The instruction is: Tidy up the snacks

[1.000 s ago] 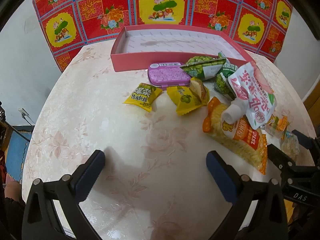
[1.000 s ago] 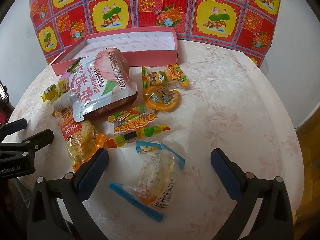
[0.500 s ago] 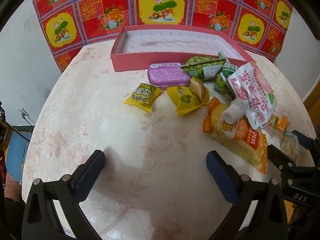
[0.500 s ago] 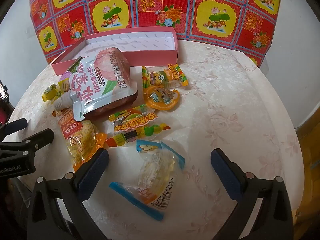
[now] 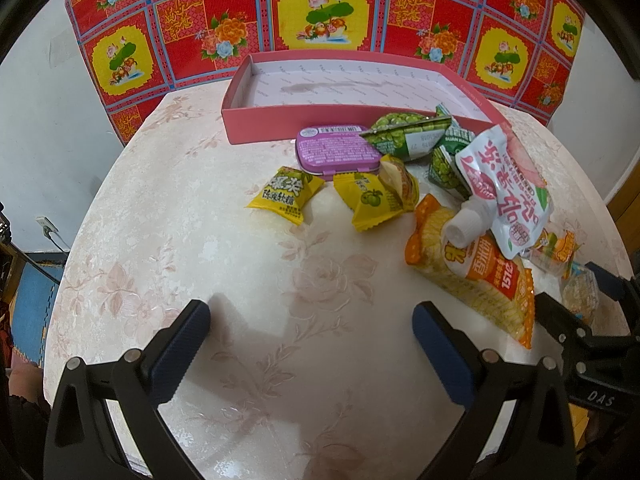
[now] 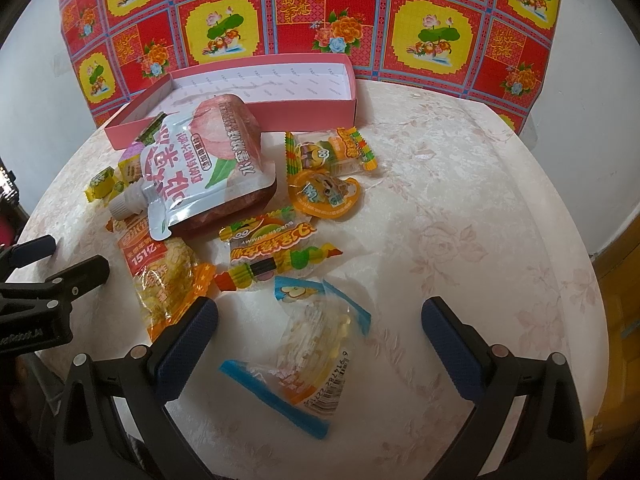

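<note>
A shallow pink box [image 5: 280,114] [image 6: 312,108] lies empty at the table's far side. In front of it snacks are scattered: a purple tin [image 5: 338,148], two yellow candy packets [image 5: 286,194], green pea packs [image 5: 404,136], a white peach drink pouch [image 5: 504,184] [image 6: 200,164], an orange cracker pack [image 5: 480,284] [image 6: 164,276], gummy packs [image 6: 268,240] and a clear blue-edged bag [image 6: 312,344]. My left gripper [image 5: 310,332] is open over bare tabletop, short of the candies. My right gripper [image 6: 320,320] is open, straddling the clear bag without touching it.
The round table [image 5: 180,240] has a pale floral cover and drops off at its rim on all sides. A red and yellow patterned cloth [image 5: 320,12] hangs behind the box. Bare tabletop [image 6: 480,200] stretches to the right of the snacks.
</note>
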The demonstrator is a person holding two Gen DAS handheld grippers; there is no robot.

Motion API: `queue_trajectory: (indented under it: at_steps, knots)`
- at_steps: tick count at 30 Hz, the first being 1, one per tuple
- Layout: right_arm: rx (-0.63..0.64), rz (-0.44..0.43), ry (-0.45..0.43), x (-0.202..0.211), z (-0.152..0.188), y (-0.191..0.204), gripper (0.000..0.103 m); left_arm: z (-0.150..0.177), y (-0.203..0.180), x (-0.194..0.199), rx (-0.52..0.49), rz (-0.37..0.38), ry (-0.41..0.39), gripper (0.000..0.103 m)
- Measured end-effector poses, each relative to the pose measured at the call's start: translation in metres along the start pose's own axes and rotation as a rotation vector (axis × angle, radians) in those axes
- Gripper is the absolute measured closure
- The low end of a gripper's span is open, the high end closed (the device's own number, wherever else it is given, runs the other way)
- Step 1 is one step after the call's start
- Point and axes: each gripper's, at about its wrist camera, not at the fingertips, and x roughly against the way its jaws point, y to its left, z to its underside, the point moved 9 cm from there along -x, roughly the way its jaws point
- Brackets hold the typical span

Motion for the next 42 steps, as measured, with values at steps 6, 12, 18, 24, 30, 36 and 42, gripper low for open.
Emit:
queue_trajectory:
  at_steps: [6,12,18,24,30,36,42]
  knots:
    - [0.007,-0.008,0.004,0.002,0.001,0.001,0.0,-0.002,0.0,-0.001,0.0,0.0,-0.002,0.0]
    - [0.006,-0.027,0.006,0.004,0.002,0.003,0.0,-0.001,0.0,0.0,0.0,0.0,-0.002,0.0]
    - [0.018,-0.084,0.006,0.007,-0.001,0.007,0.007,-0.001,0.001,0.0,-0.003,0.006,0.006,0.001]
    - [0.019,-0.11,-0.043,0.018,-0.008,0.007,0.008,-0.007,0.001,0.01,0.021,0.069,-0.018,0.007]
    - [0.033,-0.125,-0.073,0.028,-0.013,0.006,0.008,-0.024,0.004,0.021,0.03,0.093,-0.077,0.007]
    - [0.017,-0.145,-0.075,0.035,-0.016,0.0,0.009,-0.036,0.007,0.016,0.035,0.087,-0.089,0.011]
    - [-0.022,-0.16,-0.08,0.038,-0.015,-0.011,0.009,-0.045,0.032,0.011,0.076,0.044,-0.112,0.019]
